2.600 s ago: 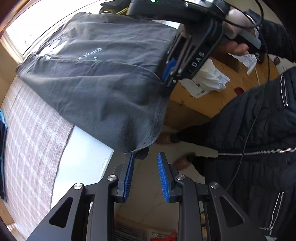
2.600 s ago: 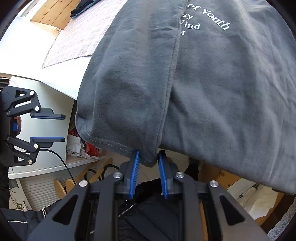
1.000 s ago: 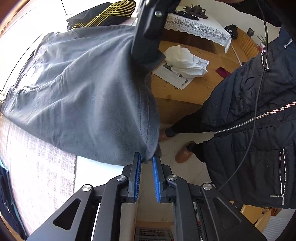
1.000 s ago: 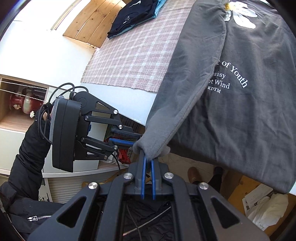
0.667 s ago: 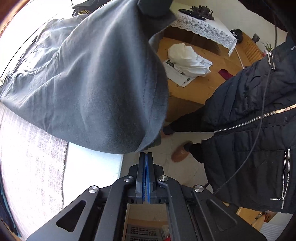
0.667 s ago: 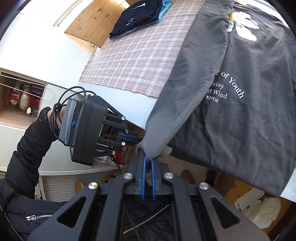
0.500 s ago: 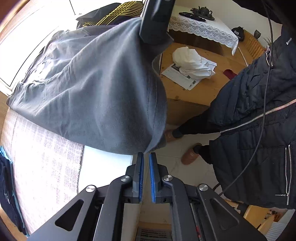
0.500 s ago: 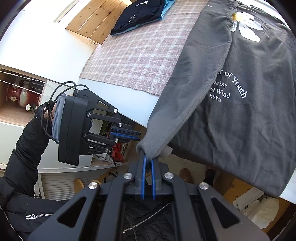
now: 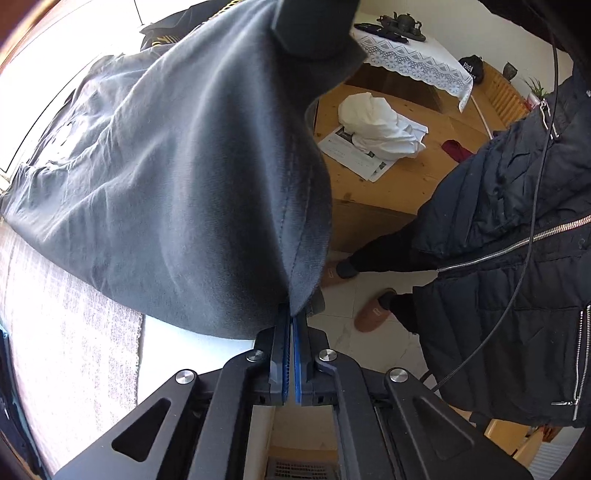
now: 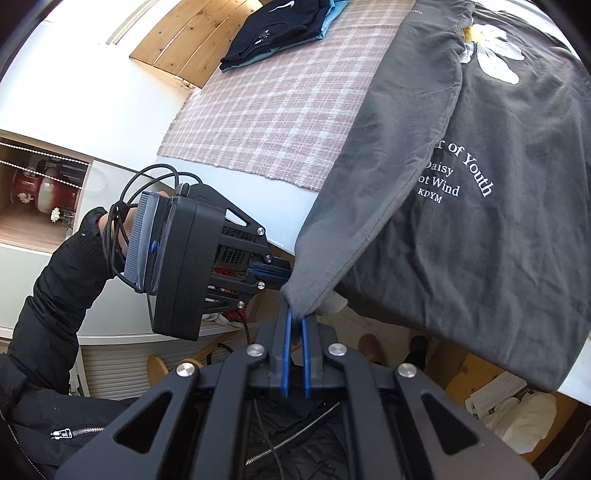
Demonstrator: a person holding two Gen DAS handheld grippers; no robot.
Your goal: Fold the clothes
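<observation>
A dark grey sweatshirt (image 10: 480, 206) with white lettering and a daisy print lies on the table and hangs over its near edge; it also fills the left wrist view (image 9: 177, 192). My right gripper (image 10: 295, 317) is shut on the cuff end of the folded-over sleeve. My left gripper (image 9: 291, 317) is shut on the grey fabric at the hem seam; seen from the right wrist view (image 10: 273, 275), it sits just left of that same sleeve end. Both hold the cloth off the table's edge.
A pink checked cloth (image 10: 273, 110) covers the white table (image 10: 236, 184). Folded dark and blue clothes (image 10: 280, 26) lie at its far end. A black and yellow garment (image 9: 173, 26) lies beyond the sweatshirt. A wooden side table (image 9: 406, 170) with white cloth and papers stands by my legs.
My left gripper, open and empty below the hem 2.6 s ago, closed once off the cloth, reopened slightly, and is now shut on the hem seam. The right gripper kept its grip.
</observation>
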